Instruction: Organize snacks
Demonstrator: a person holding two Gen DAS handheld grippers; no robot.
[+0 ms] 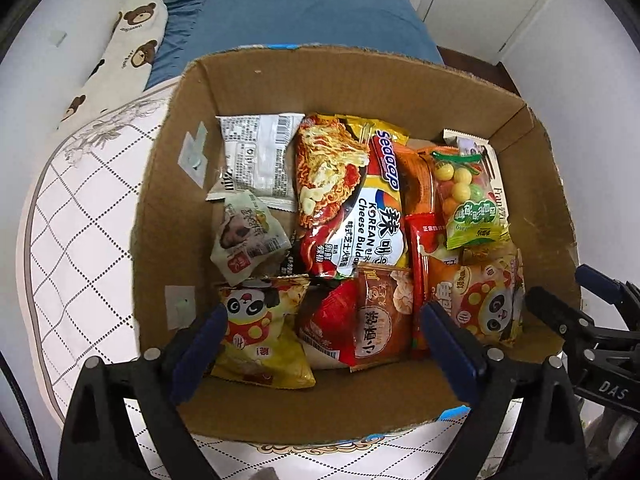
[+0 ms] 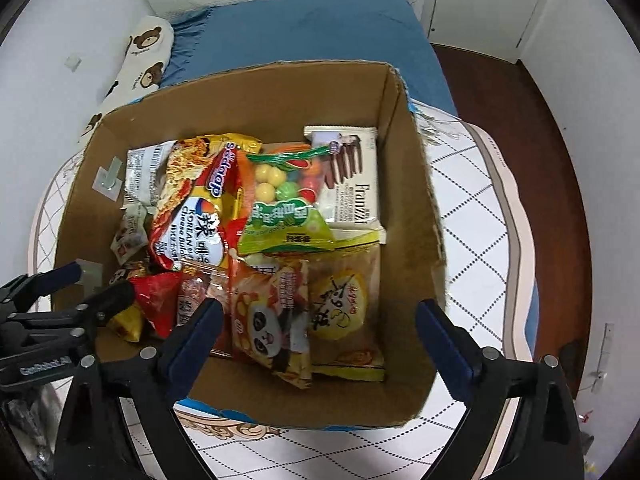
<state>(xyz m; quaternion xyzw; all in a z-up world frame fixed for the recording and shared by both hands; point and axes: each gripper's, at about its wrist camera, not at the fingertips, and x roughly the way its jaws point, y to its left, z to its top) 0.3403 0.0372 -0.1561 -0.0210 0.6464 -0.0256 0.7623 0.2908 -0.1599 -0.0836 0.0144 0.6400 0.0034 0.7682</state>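
- Left gripper [image 1: 324, 332]: jaws spread wide, holding nothing, positioned above the near edge of the cardboard box [image 1: 256, 84].
- Right gripper [image 2: 320, 332]: jaws spread wide, holding nothing, above the box's near right corner.
- Box contents: Sedaap Korean Cheese Buldak noodle packet [image 1: 352, 200] at centre; green candy-ball bag [image 1: 468, 196] to its right; Franzzi biscuit pack [image 2: 356, 184] against the right wall; panda snack bags [image 1: 260, 328] along the near side.
- Box rests on a quilted mattress [image 2: 480, 216].
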